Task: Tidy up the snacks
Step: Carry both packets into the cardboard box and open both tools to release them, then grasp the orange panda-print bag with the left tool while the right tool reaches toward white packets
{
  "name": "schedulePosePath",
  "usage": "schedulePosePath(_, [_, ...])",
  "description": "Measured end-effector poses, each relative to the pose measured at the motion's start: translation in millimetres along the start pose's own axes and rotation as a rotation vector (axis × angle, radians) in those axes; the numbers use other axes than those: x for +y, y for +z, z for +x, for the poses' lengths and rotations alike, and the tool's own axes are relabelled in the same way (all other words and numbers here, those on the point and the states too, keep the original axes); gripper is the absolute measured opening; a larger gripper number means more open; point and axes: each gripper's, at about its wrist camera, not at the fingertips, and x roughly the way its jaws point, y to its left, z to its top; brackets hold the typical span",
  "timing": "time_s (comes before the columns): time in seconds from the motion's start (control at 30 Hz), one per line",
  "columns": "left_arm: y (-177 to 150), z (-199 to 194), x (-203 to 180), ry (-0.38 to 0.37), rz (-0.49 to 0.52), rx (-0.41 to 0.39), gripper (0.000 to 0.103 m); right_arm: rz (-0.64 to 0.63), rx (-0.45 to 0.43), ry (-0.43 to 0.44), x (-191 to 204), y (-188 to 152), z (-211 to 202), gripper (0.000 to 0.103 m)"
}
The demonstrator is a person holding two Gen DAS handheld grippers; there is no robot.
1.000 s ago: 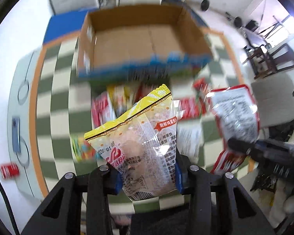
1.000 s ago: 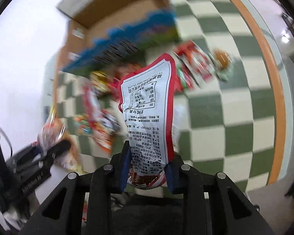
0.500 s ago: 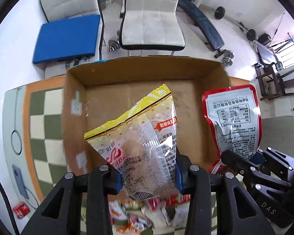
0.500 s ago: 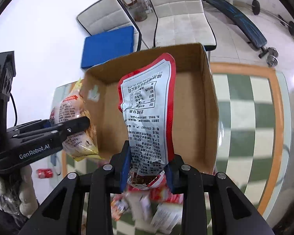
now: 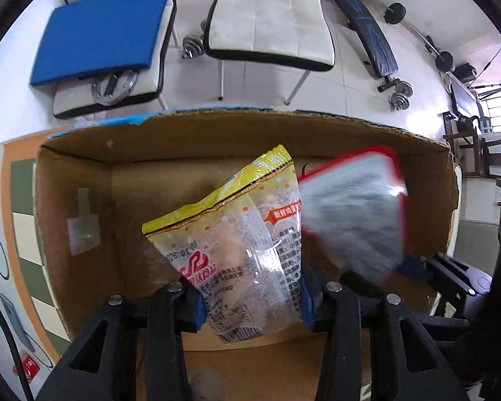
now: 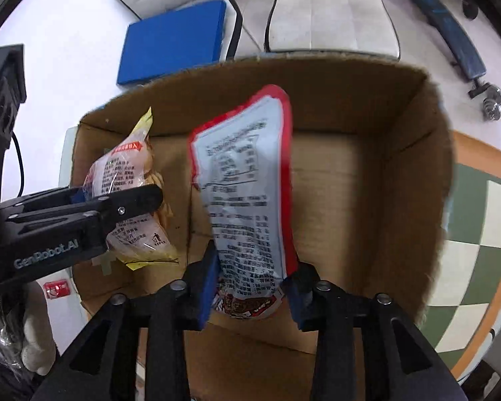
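**Both snack bags over the cardboard box**

While the left tongs [image 5: 250, 304] point down into the open cardboard box [image 5: 83, 180], the left wrist view shows their blue pads on either side of the yellow snack bag [image 5: 237, 234]; the jaws have just been easing apart, yet the bag sits pinched between them. Beside it, a blurred red-edged snack bag [image 5: 350, 214] hangs inside the box.

Over to the right wrist view: the right tongs [image 6: 250, 287] have just been spreading, and the red-edged bag stands loose between the parted pads, above the box floor.
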Motion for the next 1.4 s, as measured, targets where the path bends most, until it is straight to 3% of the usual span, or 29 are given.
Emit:
schedulePosePath(0.07, [0.3,0.9,1.1,0.008,-0.013,0.014,0.053,-0.009,0.014,-0.03,-2.9,4.4,6.6,0.073])
schedulePosePath(0.1, [-1.3,-2.4,1.4,0.023,-0.018,-0.001,0.064,-0.005,0.017,-0.034,-3.6,4.9,7.7,0.076])
schedulePosePath(0.17, [-3.4,-6.0,3.4,0.048,-0.031,-0.019,0.073,-0.004,0.024,-0.05,-2.1,3.6,8.1,0.076])
schedulePosePath(0.53, [-50.7,-44.2,8.4,0.081,-0.019,-0.114,0.073,-0.015,-0.072,-0.093,14.2,-21.8,-14.3,0.086])
schedulePosePath(0.67, [-87.7,-70.6,4.3,0.129,0.013,-0.194,0.074,-0.048,-0.156,-0.124,27.3,-44.5,-32.9,0.087])
schedulePosePath(0.77, [-120.3,-89.7,3.3,0.119,0.023,-0.256,0.074,-0.056,-0.196,-0.107,42.9,-63.4,-45.0,0.089])
schedulePosePath(0.9, [-168.3,-112.4,7.1,0.135,0.021,-0.371,0.074,-0.056,-0.216,-0.048,57.6,-101.2,-63.9,0.089])
schedulePosePath(1.07, [-222.7,-115.7,25.5,0.099,-0.044,-0.42,0.074,-0.082,-0.251,-0.016,71.2,-171.5,-88.1,0.092])
schedulePosePath(1.27, [-291.0,-81.2,56.2,0.15,-0.09,-0.375,0.074,-0.086,-0.15,-0.031,75.4,-239.8,-51.6,0.093])
schedulePosePath(1.4, [-332.5,-39.5,81.9,0.286,-0.075,-0.296,0.074,-0.032,-0.005,-0.023,69.9,-270.3,2.4,0.093])
